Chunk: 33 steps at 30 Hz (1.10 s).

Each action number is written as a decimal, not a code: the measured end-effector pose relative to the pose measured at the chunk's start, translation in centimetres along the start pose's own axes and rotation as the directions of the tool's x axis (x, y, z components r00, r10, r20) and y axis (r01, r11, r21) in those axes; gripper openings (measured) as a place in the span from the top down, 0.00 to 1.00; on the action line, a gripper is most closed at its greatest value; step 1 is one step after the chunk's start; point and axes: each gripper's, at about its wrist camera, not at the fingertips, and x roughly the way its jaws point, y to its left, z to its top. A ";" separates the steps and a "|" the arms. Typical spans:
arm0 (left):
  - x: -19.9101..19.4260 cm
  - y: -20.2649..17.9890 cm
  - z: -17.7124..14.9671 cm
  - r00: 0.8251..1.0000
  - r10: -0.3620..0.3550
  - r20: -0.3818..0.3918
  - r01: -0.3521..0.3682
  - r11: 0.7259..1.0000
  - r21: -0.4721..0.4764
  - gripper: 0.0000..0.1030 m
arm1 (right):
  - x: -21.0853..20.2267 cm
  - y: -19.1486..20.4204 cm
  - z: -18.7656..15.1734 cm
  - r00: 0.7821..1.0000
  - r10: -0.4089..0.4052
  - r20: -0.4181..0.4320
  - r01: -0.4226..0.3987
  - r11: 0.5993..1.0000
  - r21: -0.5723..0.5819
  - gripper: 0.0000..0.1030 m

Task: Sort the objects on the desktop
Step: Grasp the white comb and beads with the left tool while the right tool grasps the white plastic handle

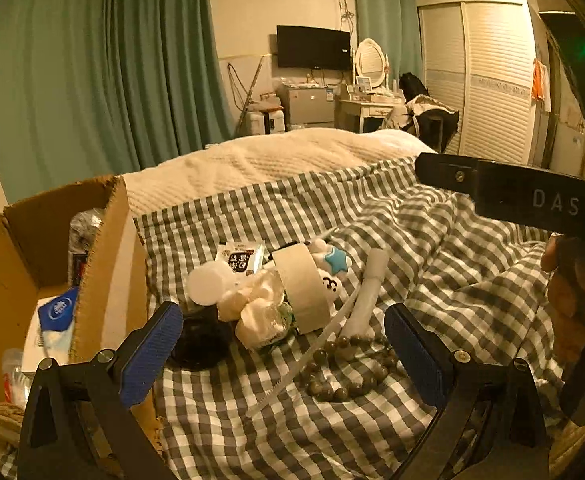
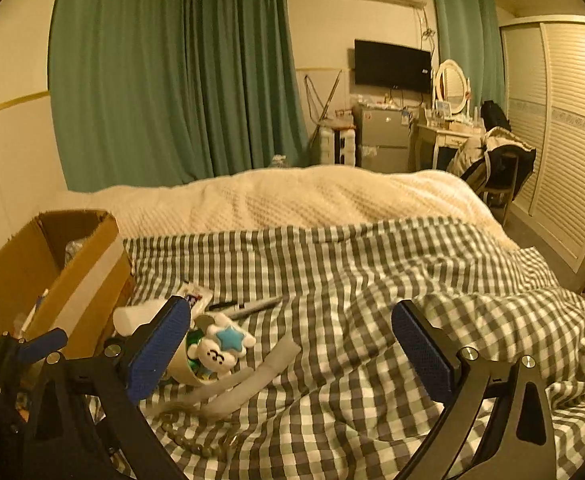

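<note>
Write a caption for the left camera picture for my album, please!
Open left tool hovering over a tape roll, beads and a star toy on the checked blanket, beside a cardboard box.

The cardboard box (image 1: pixel 104 264) hides most of its contents behind its near wall; only a blue-and-white packet (image 1: pixel 58 312) pokes into sight, its print too small to read. In the pile, a dark round thing (image 1: pixel 202 340) lies half covered by the crumpled white bag (image 1: pixel 256 308) (what it is cannot be told). The bead string (image 2: pixel 196 442) runs under the right gripper's (image 2: pixel 288 354) left finger. The left gripper's (image 1: pixel 282 356) frame is cut off at the bottom edge.
</note>
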 end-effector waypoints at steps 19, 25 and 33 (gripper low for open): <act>3.4 -0.9 -2.0 0.996 -0.021 -0.091 0.022 1.000 0.016 0.04 | 4.8 0.3 -1.6 0.992 0.006 -0.126 -0.004 1.000 0.015 0.14; 6.4 -0.4 -3.2 0.985 -0.021 -0.174 0.023 1.000 0.011 0.04 | 6.5 0.5 -2.3 0.983 0.021 -0.182 -0.016 0.999 0.032 0.19; 9.3 -0.2 -4.2 0.972 -0.022 -0.232 0.023 1.000 0.003 0.05 | 9.3 1.0 -3.9 0.959 0.031 -0.283 -0.020 0.999 0.043 0.23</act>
